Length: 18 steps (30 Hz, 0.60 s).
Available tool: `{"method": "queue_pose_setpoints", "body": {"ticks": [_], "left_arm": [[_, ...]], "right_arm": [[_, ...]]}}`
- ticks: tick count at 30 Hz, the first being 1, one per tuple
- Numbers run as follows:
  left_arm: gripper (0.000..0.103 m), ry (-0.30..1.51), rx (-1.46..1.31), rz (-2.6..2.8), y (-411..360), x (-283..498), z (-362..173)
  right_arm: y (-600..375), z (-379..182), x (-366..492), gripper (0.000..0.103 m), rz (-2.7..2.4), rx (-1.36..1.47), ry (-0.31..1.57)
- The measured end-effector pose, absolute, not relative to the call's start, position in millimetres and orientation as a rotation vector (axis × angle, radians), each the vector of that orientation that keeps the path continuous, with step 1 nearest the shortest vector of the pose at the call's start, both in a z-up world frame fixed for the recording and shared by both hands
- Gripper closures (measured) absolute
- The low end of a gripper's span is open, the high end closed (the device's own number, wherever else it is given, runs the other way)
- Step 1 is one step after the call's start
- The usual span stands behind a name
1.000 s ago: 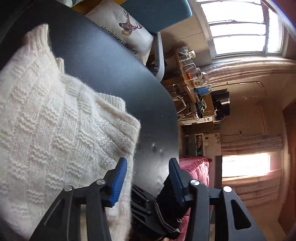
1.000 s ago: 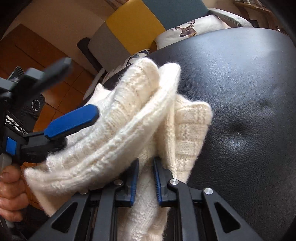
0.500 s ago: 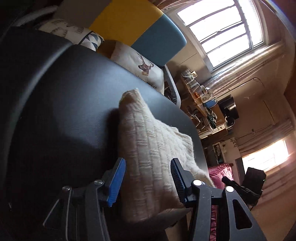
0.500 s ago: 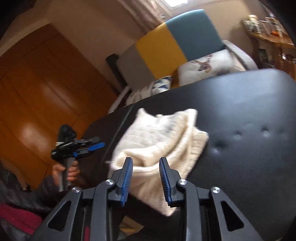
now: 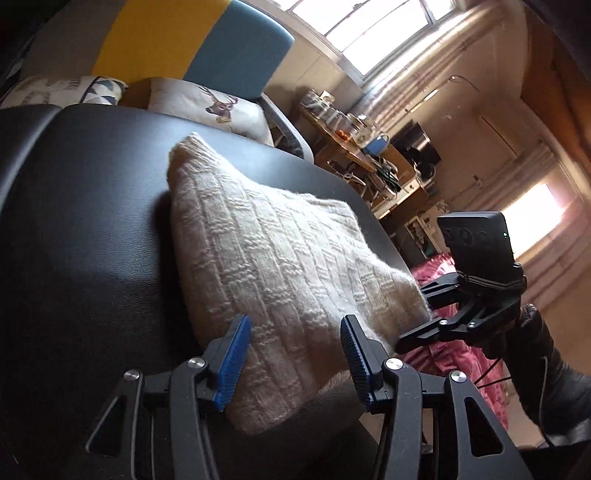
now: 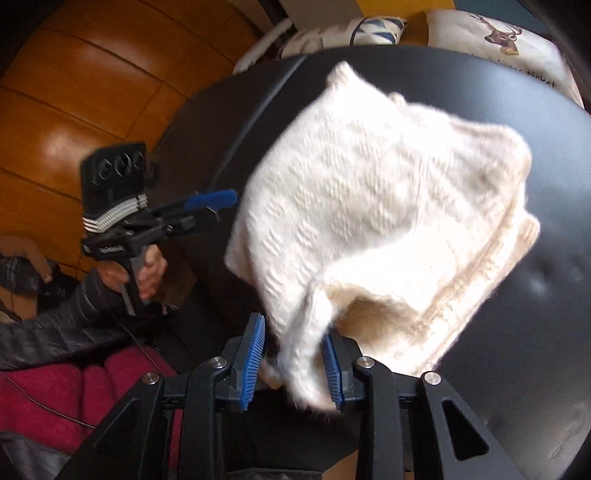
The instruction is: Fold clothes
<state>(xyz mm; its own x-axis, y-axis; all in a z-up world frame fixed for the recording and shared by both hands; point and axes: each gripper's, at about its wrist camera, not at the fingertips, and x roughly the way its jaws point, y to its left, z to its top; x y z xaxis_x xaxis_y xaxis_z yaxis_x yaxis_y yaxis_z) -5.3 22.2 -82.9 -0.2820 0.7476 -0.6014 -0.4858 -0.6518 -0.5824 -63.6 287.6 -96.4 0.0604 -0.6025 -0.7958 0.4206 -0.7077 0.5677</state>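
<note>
A cream knitted sweater [image 5: 280,273], folded into a thick bundle, is lying on a black padded bench [image 5: 85,221] and reaching out to the bench's near edge. In the right wrist view the sweater [image 6: 380,206] is looking blurred, with layered edges showing along one side and a loose flap hanging down at the near corner. The right hand-held gripper [image 6: 293,363] is standing partly open with that flap hanging between its 2 blue pads; whether the pads are pressing the knit is hard to tell through the blur, though a gap is showing on the left side. The left hand-held gripper [image 5: 293,360] is being held wide open just in front of the sweater's near edge, its 2 blue pads standing apart on either side of the fabric without closing on it, and it is gripping nothing. In the right wrist view the same left hand-held gripper [image 6: 212,201] is showing beside the sweater's left edge, with a hand [image 6: 146,271] in a dark sleeve [image 6: 55,325] wrapping its handle. Behind the bench, a cushion with a deer print [image 5: 218,107] is resting against a yellow and blue chair back [image 5: 207,48]. A red quilted fabric [image 5: 461,354] is lying below the bench edge, and bright windows [image 5: 373,26] are lighting the room.
</note>
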Motion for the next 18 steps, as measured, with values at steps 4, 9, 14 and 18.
{"method": "queue_pose_setpoints", "body": {"ticks": [4,9,14,18], "left_arm": [[0.051,-0.184,-1.204,1.955,41,1,-104],[0.054,-0.105,-1.213,1.953,43,4,-116],[0.054,-0.084,-1.162,1.972,50,13,-103],[0.054,-0.068,-1.122,1.987,56,20,-93]], "right_arm": [[320,-161,-35,0.095,-1.718,1.686,-0.377],[361,-181,-7,0.096,-1.744,1.532,-0.748],[386,-151,13,0.076,-1.849,1.423,-0.888],[418,-115,16,0.072,-2.121,1.186,-1.030]]}}
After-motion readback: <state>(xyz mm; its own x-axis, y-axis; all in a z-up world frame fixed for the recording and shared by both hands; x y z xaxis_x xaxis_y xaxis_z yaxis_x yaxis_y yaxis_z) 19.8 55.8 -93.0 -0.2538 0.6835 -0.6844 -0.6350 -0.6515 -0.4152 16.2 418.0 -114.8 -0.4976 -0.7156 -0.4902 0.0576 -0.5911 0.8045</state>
